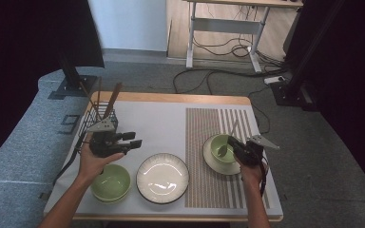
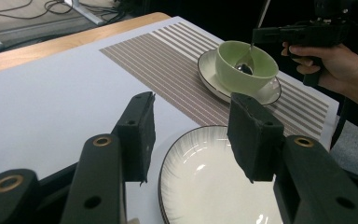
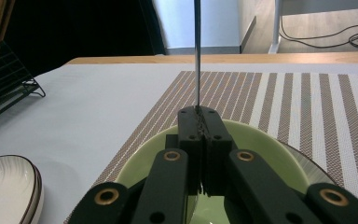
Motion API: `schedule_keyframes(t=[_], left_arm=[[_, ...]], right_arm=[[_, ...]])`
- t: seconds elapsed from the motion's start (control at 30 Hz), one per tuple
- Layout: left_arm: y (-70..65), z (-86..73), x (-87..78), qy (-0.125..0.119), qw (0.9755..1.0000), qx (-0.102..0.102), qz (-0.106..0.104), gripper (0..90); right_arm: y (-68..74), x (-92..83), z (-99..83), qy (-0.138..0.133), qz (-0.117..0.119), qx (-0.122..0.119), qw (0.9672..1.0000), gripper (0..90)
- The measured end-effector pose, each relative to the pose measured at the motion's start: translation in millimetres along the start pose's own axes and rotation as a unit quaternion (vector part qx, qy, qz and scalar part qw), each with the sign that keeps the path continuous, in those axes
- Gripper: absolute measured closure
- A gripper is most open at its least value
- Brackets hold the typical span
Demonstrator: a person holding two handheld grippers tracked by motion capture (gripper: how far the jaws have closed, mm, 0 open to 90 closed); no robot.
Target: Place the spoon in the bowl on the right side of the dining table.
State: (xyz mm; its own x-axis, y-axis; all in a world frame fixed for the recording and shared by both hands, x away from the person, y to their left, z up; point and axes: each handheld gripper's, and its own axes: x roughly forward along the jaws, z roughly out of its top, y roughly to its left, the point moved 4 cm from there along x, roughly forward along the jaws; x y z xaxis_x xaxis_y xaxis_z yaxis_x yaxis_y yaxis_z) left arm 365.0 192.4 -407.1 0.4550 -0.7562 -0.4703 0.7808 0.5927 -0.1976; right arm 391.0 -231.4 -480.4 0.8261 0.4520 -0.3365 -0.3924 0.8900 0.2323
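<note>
**Setting the spoon down into the green bowl**

The right gripper (image 1: 238, 148) is clamped shut on the thin handle of a metal spoon (image 2: 245, 66), whose scoop hangs inside the green bowl (image 1: 222, 146). That bowl sits on a saucer (image 1: 213, 164) on the striped placemat (image 1: 204, 122), to the right of the white plate (image 1: 162, 177). In the right gripper view the handle rises straight up from the closed jaws, directly over the bowl.

To finish this step well, it seems best to lower the spoon until its scoop rests on the bowl's bottom, then lean the handle onto the rim before letting go, so it neither clatters nor tips the bowl on the saucer. Opening the jaws slowly and drawing back along the handle's line should avoid flicking it out.

The left gripper (image 1: 134, 139) hovers with its jaws apart and nothing between them, just left of the white plate, above a second green bowl (image 1: 110, 183) and near the wire rack (image 1: 89, 122) of utensils at the worktop (image 1: 138, 121) edge.
</note>
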Motion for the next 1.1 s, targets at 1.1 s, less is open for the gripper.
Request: schedule_keyframes(t=[1.1], left_arm=[[1.2, -2.2, -0.5, 0.000, 1.0000, -0.003, 0.000, 51.7]], right_arm=[[-30.9, -5.0, -13.2, -0.007, -0.071, 0.018, 0.9973, 78.0]])
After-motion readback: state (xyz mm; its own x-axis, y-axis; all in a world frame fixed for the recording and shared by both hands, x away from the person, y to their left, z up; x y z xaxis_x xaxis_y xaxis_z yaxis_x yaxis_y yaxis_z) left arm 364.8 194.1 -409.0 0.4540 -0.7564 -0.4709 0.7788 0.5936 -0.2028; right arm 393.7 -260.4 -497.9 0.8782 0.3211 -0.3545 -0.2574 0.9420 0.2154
